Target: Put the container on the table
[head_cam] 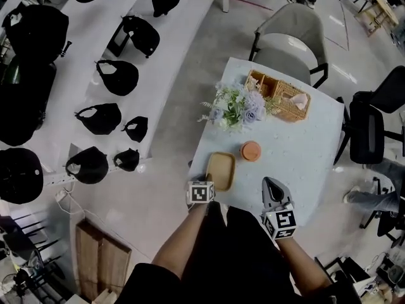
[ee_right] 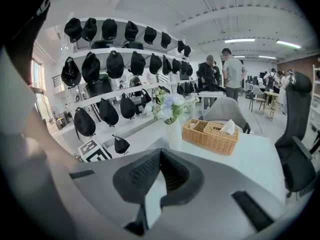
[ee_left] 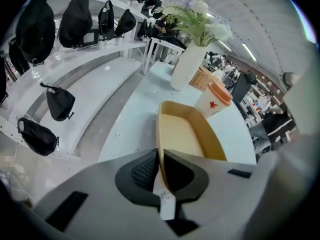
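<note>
container, rim between left fingers, maybe resting

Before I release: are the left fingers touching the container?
Touching. The left gripper view shows its fingers shut on the container's near wall.

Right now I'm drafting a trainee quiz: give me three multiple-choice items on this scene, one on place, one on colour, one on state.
1. Against the container, the cup is: A inside; B beside; C underneath.
2. The cup's lid is: A orange; B blue; C black.
3. The left gripper is: A open; B shut on the cup; C shut on the container's rim.
Answers: B, it stands clear of the container's walls; A, orange from above; C, its jaws pinch the tan wall.
</note>
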`<state>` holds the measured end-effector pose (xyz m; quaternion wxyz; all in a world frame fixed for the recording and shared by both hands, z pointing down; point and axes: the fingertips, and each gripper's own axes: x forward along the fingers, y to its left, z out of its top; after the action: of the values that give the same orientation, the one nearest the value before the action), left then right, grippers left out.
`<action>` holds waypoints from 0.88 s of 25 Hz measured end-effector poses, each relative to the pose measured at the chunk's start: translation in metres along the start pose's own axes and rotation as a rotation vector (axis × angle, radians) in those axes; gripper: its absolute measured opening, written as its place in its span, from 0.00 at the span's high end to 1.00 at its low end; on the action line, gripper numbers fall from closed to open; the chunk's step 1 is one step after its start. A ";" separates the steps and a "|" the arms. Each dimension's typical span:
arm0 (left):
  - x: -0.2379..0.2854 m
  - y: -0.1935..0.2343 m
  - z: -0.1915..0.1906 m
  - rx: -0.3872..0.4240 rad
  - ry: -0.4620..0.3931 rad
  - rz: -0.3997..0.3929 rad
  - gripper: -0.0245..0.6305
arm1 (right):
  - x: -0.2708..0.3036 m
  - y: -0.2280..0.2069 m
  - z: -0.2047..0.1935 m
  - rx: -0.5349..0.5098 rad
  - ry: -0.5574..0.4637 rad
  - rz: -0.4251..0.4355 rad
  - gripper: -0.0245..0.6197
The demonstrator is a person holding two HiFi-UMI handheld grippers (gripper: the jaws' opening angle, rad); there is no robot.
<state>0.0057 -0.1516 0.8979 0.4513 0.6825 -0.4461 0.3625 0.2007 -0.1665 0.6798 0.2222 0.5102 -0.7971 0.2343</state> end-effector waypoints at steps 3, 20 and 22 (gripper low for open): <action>0.005 0.006 0.001 0.008 -0.003 0.021 0.94 | -0.001 -0.004 -0.008 -0.011 0.017 -0.012 0.96; 0.007 0.000 0.010 0.089 -0.040 0.003 0.77 | -0.009 -0.015 -0.010 -0.027 -0.001 0.032 0.96; 0.001 0.001 0.012 0.111 -0.054 0.004 0.75 | -0.014 -0.018 -0.010 -0.023 -0.006 0.030 0.96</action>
<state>0.0061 -0.1636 0.8946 0.3997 0.7152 -0.4387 0.3692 0.2233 -0.1571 0.6824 0.2222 0.4963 -0.8080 0.2269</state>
